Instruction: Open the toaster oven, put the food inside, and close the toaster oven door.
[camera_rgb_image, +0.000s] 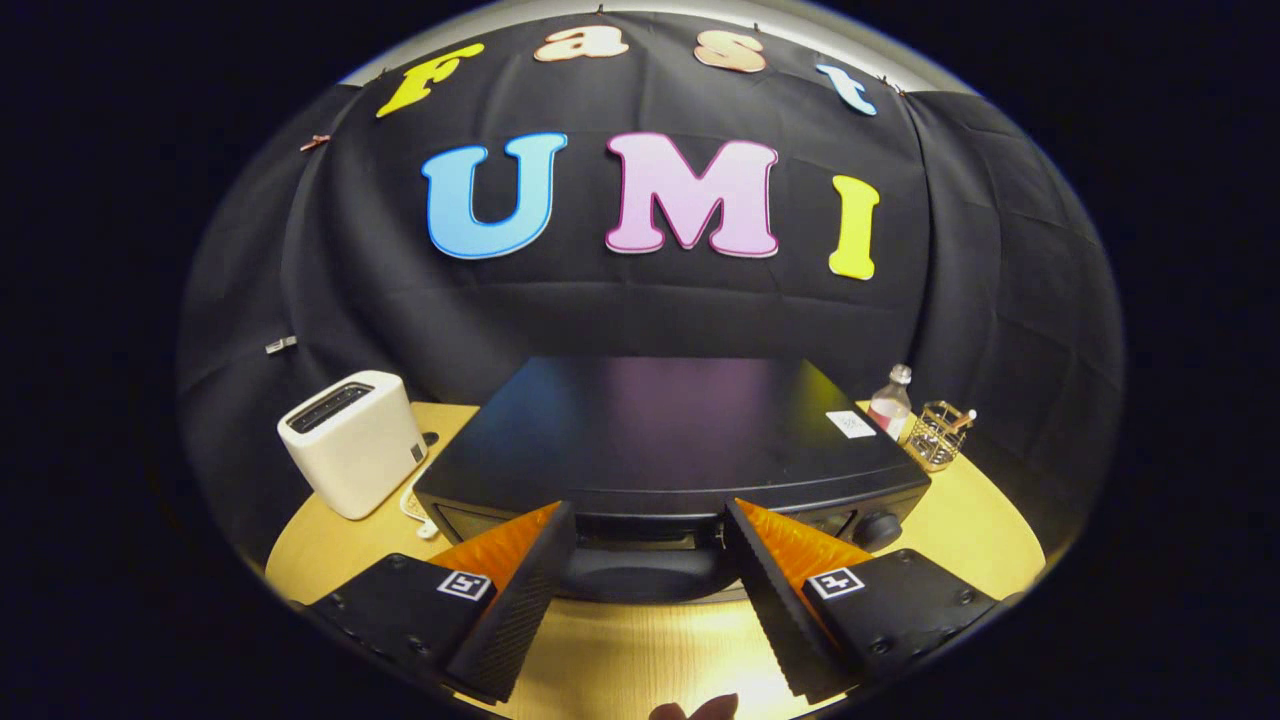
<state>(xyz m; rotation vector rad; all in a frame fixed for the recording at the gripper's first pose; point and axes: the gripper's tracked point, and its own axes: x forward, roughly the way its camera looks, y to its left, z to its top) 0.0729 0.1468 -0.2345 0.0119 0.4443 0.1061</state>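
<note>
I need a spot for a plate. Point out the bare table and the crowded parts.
Bare table lies between the open gripper fingers, before the toaster oven. More lies right of the oven, before the wire holder. Crowded: the white toaster sits close beside the oven; the bottle adjoins the holder.

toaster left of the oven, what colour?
White toaster, dark slots on top; gripper view. Tool open.

Black toaster oven (668, 430), white toaster (352, 440), pale wood-grain table (620, 655).

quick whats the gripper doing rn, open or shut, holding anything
gripper: open, holding nothing; its fingers sit spread at the front of the toaster oven, either side of the door handle.
</note>
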